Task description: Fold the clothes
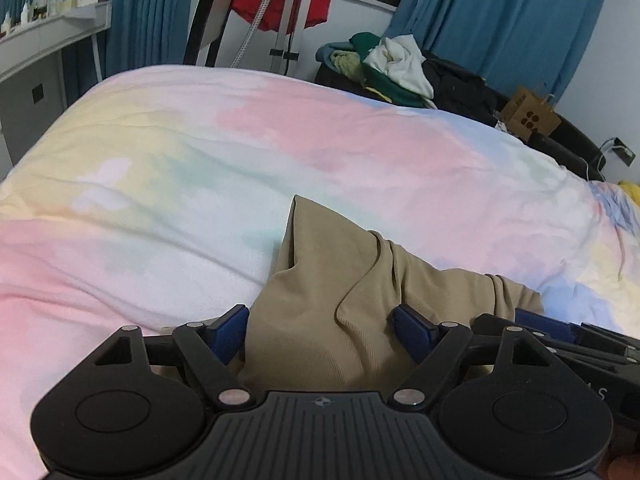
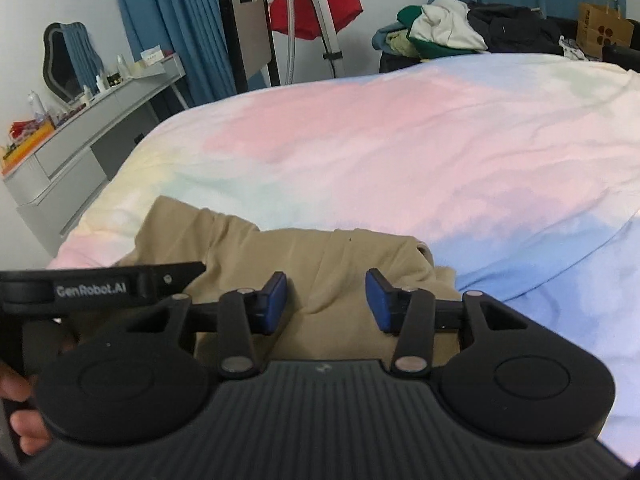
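Note:
A tan ribbed garment lies bunched on the pastel bedspread, near its front edge. My left gripper is open, its blue pads on either side of a raised fold of the cloth. In the right wrist view the same garment spreads flat and creased. My right gripper is open just above it, with its blue pads apart. The left gripper's black body shows at the left, close beside the right one.
A pile of other clothes sits on a dark chair beyond the bed's far right corner, beside a brown paper bag. A grey dresser with bottles stands left. A red cloth hangs on a stand behind the bed.

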`<action>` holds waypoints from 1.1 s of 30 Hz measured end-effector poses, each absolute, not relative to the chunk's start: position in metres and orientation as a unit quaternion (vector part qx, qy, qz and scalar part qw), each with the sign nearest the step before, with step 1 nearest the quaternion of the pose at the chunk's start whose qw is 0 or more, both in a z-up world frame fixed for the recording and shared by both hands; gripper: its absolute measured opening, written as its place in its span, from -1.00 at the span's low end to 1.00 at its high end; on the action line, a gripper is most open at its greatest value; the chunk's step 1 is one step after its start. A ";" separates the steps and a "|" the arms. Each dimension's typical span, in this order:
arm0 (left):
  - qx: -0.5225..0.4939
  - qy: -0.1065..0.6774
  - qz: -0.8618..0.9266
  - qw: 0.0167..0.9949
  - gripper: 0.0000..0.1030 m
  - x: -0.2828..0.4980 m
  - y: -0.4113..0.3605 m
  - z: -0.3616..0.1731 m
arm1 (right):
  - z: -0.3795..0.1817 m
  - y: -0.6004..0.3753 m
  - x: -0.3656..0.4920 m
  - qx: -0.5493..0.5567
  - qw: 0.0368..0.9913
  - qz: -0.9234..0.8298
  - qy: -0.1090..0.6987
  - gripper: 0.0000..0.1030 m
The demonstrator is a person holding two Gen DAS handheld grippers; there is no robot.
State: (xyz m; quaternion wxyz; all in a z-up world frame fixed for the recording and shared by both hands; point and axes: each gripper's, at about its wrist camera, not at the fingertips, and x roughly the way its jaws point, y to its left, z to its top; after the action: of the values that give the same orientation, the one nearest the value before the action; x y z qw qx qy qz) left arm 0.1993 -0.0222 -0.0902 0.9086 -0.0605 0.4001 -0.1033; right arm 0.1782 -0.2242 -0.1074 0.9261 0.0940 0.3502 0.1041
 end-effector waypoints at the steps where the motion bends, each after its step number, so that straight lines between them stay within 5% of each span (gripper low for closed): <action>1: -0.053 0.397 -0.102 0.911 0.57 0.196 -0.024 -0.088 | -0.105 -0.224 0.176 0.094 0.927 0.103 0.349 -0.10; 14: 0.009 0.353 -0.101 0.930 0.56 0.106 -0.037 -0.040 | -0.069 -0.212 0.118 0.094 0.934 0.107 0.326 -0.08; 23: 0.025 0.365 -0.101 0.925 0.59 0.092 -0.040 -0.056 | -0.081 -0.205 0.101 0.090 0.929 0.098 0.344 -0.09; 33: -0.049 0.393 -0.102 0.913 0.58 0.088 -0.023 -0.054 | -0.089 -0.207 0.107 0.106 0.927 0.096 0.348 -0.08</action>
State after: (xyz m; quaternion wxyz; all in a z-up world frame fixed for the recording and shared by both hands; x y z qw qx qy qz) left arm 0.0877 -0.0232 -0.0537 0.9127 -0.0485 0.3928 -0.1017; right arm 0.1067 -0.2073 -0.0885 0.9267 0.1058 0.3477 0.0959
